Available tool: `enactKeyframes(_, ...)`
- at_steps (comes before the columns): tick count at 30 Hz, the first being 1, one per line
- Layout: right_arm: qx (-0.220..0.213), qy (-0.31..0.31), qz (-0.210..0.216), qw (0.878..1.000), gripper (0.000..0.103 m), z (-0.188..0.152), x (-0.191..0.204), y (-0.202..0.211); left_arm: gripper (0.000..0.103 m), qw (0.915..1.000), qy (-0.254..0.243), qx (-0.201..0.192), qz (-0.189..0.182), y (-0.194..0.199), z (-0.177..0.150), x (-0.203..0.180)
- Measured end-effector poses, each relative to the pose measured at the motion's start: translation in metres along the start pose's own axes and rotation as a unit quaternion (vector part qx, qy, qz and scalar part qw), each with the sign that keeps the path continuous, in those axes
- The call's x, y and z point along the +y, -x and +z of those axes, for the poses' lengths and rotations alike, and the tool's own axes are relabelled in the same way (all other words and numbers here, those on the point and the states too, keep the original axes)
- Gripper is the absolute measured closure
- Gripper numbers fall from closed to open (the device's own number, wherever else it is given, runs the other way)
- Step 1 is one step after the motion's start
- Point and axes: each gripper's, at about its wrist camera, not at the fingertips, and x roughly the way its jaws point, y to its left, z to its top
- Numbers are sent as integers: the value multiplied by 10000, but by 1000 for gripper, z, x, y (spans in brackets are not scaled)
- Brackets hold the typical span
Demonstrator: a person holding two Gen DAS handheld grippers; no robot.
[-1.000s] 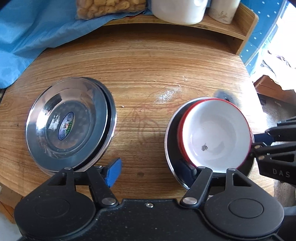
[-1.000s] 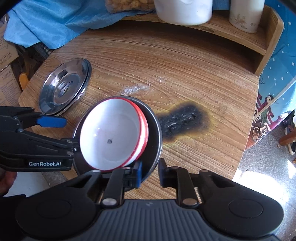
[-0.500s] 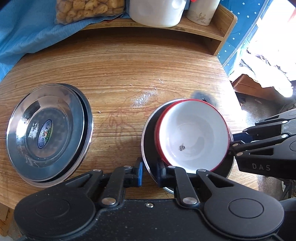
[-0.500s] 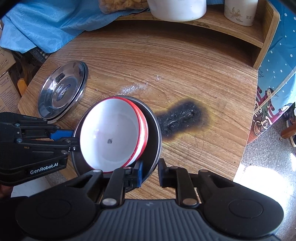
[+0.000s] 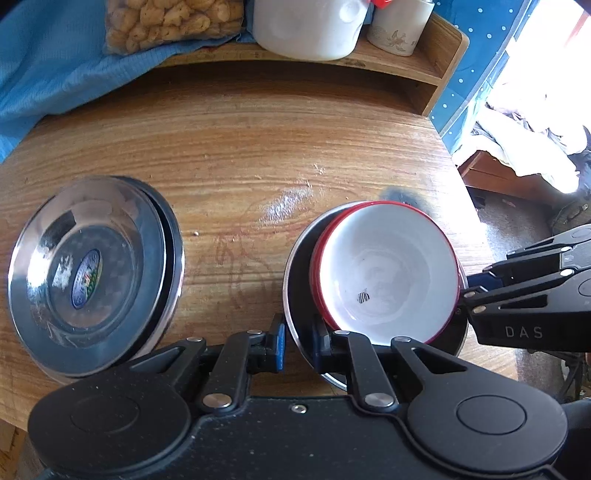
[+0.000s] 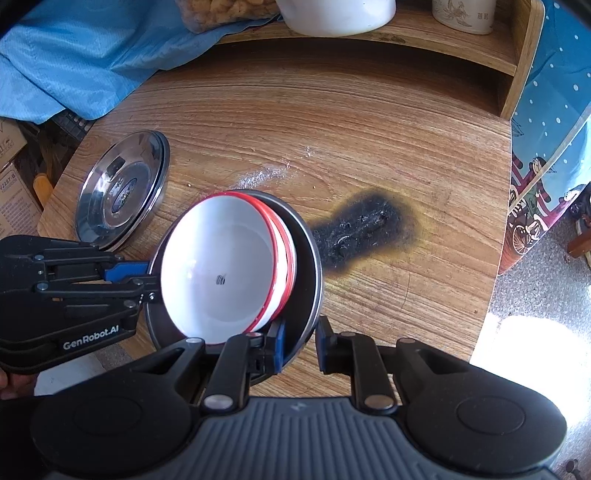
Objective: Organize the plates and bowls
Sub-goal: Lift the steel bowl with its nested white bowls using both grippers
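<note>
We have both grippers, left and right, clamped on opposite rims of the dark plate, steadying the red-rimmed bowls stacked inside, left jaws just closed.

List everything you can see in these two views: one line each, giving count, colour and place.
Steel plates: a stack, count unclear, silver; table's left.
Dark plate: one, under the bowls.
Bowls: two or more nested, white, red rims; on the dark plate.
Table: one, wood.
Burn mark: one, black; right of the dark plate.
Shelf: one, wood; at the back.
Jars: two, white; on the shelf.
Snack bag: one.
Cloth: blue.
Left tongs: shut on the dark plate's rim.
Right tongs: likewise.
</note>
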Motion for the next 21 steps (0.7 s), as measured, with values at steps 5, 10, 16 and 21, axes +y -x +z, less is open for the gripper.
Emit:
enactKeyframes(5, -27, -149, 63, 9999, 83, -1, -3, -1, 90, 10000, -22, -90, -33, -1, 1, 2)
enactKeyframes(10, -25, -131, 61, 9999, 83, -1, 2, -2, 91, 9998, 56, -171, -62, 2, 1, 7)
enactKeyframes(16, -117, -39, 70, 9999, 83, 4, 11, 0, 91, 9995, 154, -267, -42, 10, 1, 14)
enactKeyframes(21, -170, 41, 138, 9998, 83, 11, 19, 2, 92, 9986, 311, -416, 27, 19, 1, 22)
